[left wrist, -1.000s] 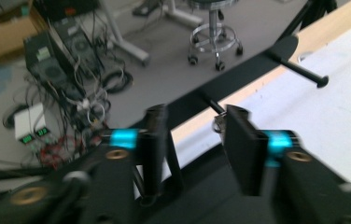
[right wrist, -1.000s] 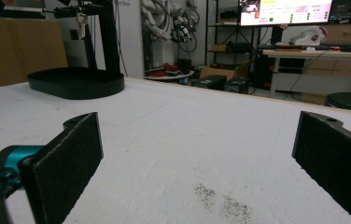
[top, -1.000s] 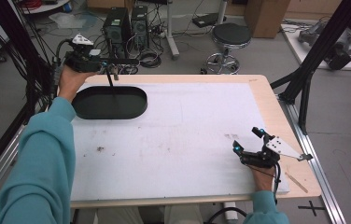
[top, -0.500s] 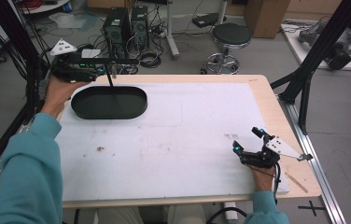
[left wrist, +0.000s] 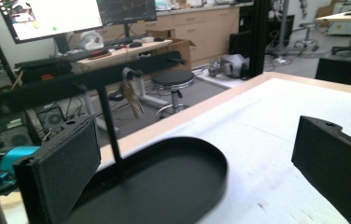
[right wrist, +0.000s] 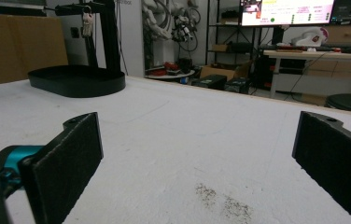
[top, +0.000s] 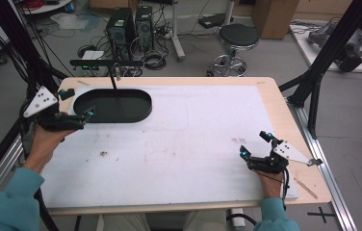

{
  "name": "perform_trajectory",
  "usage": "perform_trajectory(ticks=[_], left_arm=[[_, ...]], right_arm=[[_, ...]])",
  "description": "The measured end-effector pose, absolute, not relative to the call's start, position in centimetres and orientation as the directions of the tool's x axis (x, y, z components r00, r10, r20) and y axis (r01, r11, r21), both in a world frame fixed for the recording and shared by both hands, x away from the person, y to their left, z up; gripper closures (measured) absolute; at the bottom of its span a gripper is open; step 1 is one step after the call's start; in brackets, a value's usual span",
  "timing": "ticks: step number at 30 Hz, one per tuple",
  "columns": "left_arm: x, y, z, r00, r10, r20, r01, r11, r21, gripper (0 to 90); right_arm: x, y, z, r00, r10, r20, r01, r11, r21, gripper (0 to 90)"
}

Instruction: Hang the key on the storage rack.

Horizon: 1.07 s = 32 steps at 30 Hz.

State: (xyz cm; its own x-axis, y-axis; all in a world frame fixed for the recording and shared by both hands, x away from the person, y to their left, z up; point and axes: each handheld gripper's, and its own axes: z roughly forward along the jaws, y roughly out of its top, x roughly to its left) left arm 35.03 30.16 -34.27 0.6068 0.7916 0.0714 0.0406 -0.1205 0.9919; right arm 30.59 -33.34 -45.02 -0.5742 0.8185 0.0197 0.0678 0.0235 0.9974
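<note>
Now the left gripper (top: pixel 75 103) sits at the left end of the black oval tray (top: pixel 135 113), jaws spread wide with nothing between them, having just opened. From the tray rises a thin black T-shaped stand (top: pixel 114 79), a small keyring (left wrist: pixel 131 95) dangling off its crossbar. Meanwhile the right gripper (top: pixel 255 144) rests on the white table cover (top: pixel 188 139), gaping, empty, well away from the tray.

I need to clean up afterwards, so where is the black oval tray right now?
In the high view the black oval tray sits at the table's far left corner, under a thin black T-shaped stand, with the open left gripper right beside its left end.
</note>
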Motion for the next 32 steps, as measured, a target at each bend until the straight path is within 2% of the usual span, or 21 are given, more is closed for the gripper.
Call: perform_trajectory(ticks=[6, 17, 23, 26, 29, 32], left_arm=[[32.0, 30.0, -37.6, 0.622, 0.783, 0.018, 0.043, -0.058, 0.997, 1.7], [29.1, 29.7, -43.0, 0.612, 0.791, 0.021, 0.019, -0.041, 0.999, 1.7], [28.6, 29.7, -44.5, 0.613, 0.79, 0.017, 0.019, -0.036, 0.999, 1.7], [28.5, 29.7, -45.6, 0.607, 0.795, -0.018, 0.041, -0.009, 0.999, 1.7], [28.1, 29.9, -45.8, 0.577, 0.816, -0.028, 0.007, 0.03, 1.0, 1.7], [28.1, 29.9, -45.8, 0.575, 0.818, -0.018, 0.002, 0.021, 1.0, 1.7]], right_arm=[[30.6, -33.4, -45.0, -0.57, 0.821, 0.023, 0.07, 0.021, 0.997, 0.8], [30.6, -33.4, -45.0, -0.572, 0.82, 0.02, 0.064, 0.021, 0.998, 0.8], [30.6, -33.4, -45.0, -0.574, 0.819, 0.024, 0.07, 0.02, 0.997, 0.8], [30.6, -33.4, -45.0, -0.574, 0.818, 0.027, 0.073, 0.018, 0.997, 0.8], [30.5, -33.4, -45.0, -0.574, 0.818, 0.025, 0.07, 0.019, 0.997, 0.8], [30.6, -33.3, -45.0, -0.575, 0.818, 0.022, 0.069, 0.021, 0.997, 0.8]])
